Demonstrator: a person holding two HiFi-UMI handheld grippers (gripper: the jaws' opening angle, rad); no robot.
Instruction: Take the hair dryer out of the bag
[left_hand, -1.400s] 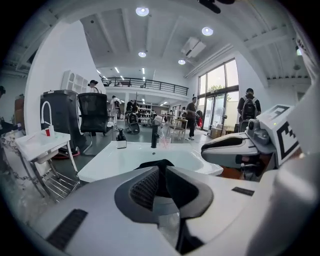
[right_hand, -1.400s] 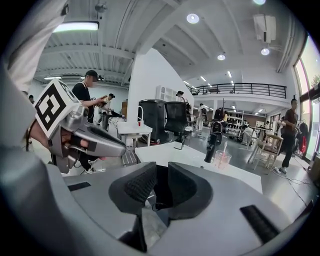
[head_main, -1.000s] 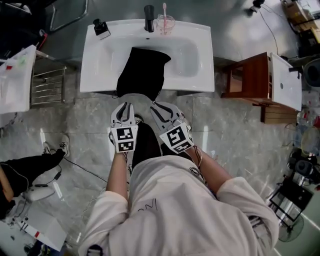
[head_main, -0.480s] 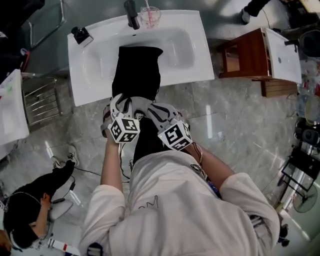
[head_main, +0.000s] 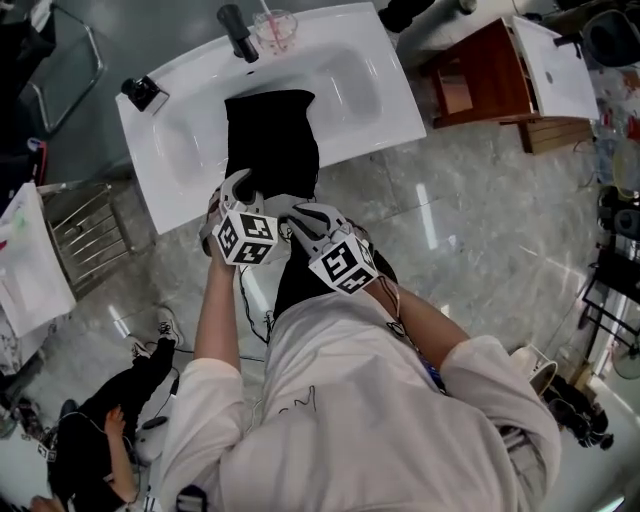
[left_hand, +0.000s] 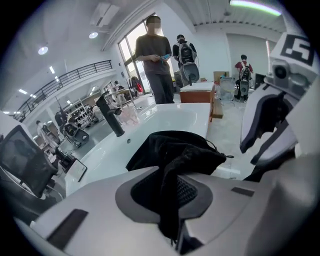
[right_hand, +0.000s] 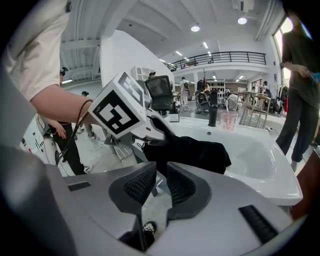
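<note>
My left gripper (left_hand: 172, 200) has just closed its jaws on the near edge of the black bag (head_main: 270, 140), which lies in the sink (head_main: 370, 90). My right gripper (right_hand: 155, 182) is empty, jaws narrowly apart.

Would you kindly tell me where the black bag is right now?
In the head view, upper left of centre, the bag lies in the sink just below the faucet, its near end draped over the front rim.

White washbasin (head_main: 385, 95), black bag (head_main: 270, 140) draped over its six-o'clock rim, faucet (head_main: 237, 32) and cup (head_main: 275, 28) at twelve
</note>
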